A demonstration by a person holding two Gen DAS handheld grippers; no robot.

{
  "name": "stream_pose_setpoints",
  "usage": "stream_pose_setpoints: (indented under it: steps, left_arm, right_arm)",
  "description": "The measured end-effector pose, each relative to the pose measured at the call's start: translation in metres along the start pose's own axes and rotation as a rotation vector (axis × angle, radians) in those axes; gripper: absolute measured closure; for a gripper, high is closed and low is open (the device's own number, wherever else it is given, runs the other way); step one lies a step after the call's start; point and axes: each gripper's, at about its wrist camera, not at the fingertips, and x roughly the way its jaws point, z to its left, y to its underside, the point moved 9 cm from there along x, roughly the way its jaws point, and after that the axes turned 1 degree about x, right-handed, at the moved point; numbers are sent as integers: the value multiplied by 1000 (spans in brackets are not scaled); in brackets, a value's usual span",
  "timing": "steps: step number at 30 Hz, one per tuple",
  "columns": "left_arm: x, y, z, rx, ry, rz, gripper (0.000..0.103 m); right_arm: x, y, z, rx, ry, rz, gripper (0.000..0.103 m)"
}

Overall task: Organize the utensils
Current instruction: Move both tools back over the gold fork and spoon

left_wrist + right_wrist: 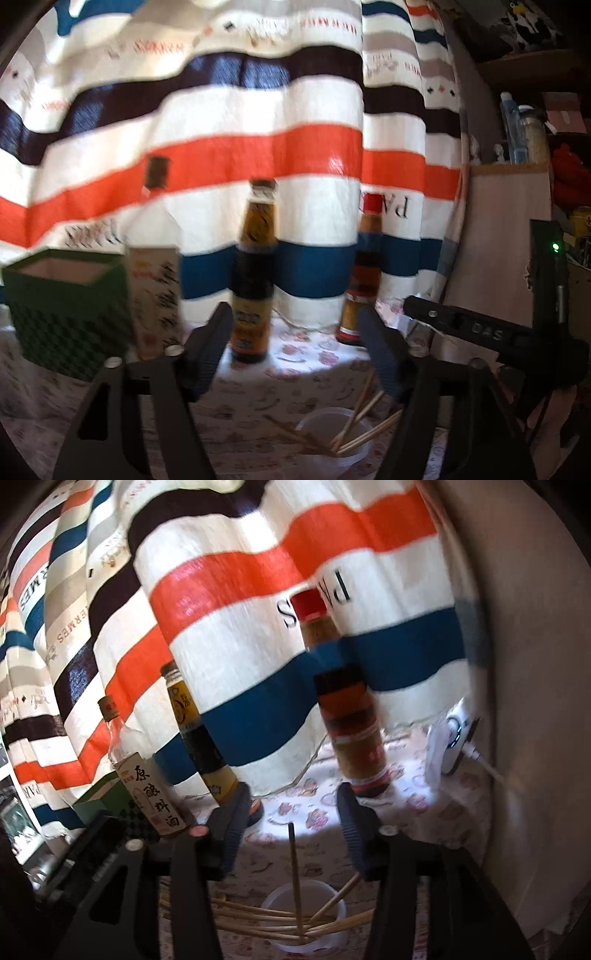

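Chopsticks [295, 886] in cup [332, 904], both tools [295, 354] [291, 830] open above.

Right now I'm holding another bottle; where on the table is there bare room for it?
The floral tablecloth lies bare between the dark sauce bottle and the red-capped bottle, and in front of both. Crowded: the left, where the green box and carton stand close, and the near edge, with the plastic cup and its splayed chopsticks.
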Motion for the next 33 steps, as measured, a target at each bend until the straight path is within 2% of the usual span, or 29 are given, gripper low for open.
stream_pose_setpoints:
  steps: [1, 4, 5, 7, 9, 13, 18, 22, 27, 28, 30, 33]
  left_arm:
    - [-8, -5, 6, 8, -20, -9, 24]
    - [-28, -15, 22, 44, -74, -24, 13]
    - [-35, -17, 26, 55, -87, -26, 9]
    - [-52, -20, 36, 51, -93, -35, 5]
    - [-70, -24, 41, 45, -80, -47, 2]
    - [-108, -28, 48, 106, -114, -110, 1]
    - [-136, -6, 62, 134, -155, -127, 0]
    - [-144, 30, 91, 86, -202, -95, 0]
    - [-141, 84, 135, 27, -268, -35, 0]
    - [-136, 100, 144, 22, -283, -8, 0]
    - [-117, 131, 164, 37, -337, 104, 1]
    - [-101, 151, 178, 42, -353, 179, 1]
  right_arm:
    - [-7, -2, 4, -12, 3, -20, 39]
    - [-20, -3, 15, -23, -5, -50, 25]
    - [-25, -3, 20, -24, -16, -63, 17]
    - [-34, 0, 34, -37, -64, -82, 10]
    - [-37, 8, 44, -65, -79, -60, 8]
    - [-51, 22, 58, -122, -53, -54, 0]
    - [-72, 39, 66, -91, -34, -54, 0]
    - [-80, 64, 72, -57, -22, -38, 0]
    - [-71, 99, 83, -69, -16, -16, 0]
    - [-66, 107, 84, -67, -11, -8, 0]
    - [-55, 122, 84, -73, -1, 23, 0]
    - [-33, 146, 79, -102, 32, 96, 0]
